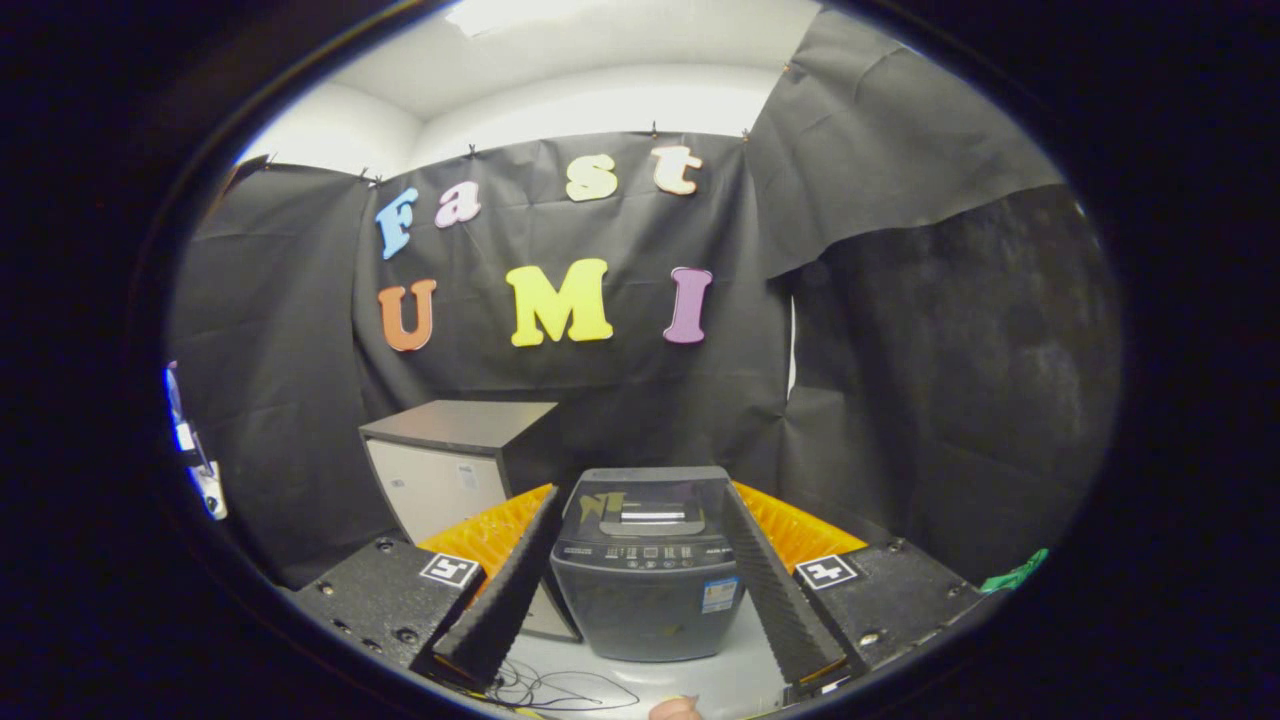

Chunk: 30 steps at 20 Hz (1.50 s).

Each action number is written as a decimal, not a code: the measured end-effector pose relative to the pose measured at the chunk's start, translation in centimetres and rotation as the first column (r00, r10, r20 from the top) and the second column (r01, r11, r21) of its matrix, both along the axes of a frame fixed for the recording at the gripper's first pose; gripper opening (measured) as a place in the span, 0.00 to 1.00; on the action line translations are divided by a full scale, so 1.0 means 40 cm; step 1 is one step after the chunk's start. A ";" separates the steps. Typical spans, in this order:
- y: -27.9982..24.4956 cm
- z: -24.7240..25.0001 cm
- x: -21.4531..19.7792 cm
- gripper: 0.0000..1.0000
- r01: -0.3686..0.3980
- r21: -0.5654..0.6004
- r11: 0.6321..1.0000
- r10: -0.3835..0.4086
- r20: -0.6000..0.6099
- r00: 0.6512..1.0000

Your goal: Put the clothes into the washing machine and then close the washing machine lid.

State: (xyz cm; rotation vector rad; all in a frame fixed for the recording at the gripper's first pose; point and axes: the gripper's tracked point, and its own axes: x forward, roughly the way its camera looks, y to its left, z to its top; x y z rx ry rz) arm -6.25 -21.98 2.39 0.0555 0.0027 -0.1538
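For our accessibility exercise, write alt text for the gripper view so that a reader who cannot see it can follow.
A dark grey washing machine, lid closed, stands on a white surface just ahead of the open, empty hand-held gripper, framed between its two fingers. A small cabinet sits behind it to the left, against the black cloth wall.

The white floor (720, 680) carries the washing machine (645, 590), a cabinet (450, 465) and thin cables (560, 690).

black gripper (640, 590) body, square markers, screws

Washing machine (648, 565) stands beyond the gripper's (643, 505) spread jaws, lid seemingly shut.
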 end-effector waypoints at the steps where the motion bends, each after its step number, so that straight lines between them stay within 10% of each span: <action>1: -0.006 0.001 0.004 1.00 0.000 -0.006 1.000 0.001 0.006 1.000; 30: -0.048 -0.100 0.017 1.00 0.016 0.033 0.999 -0.014 -0.051 0.999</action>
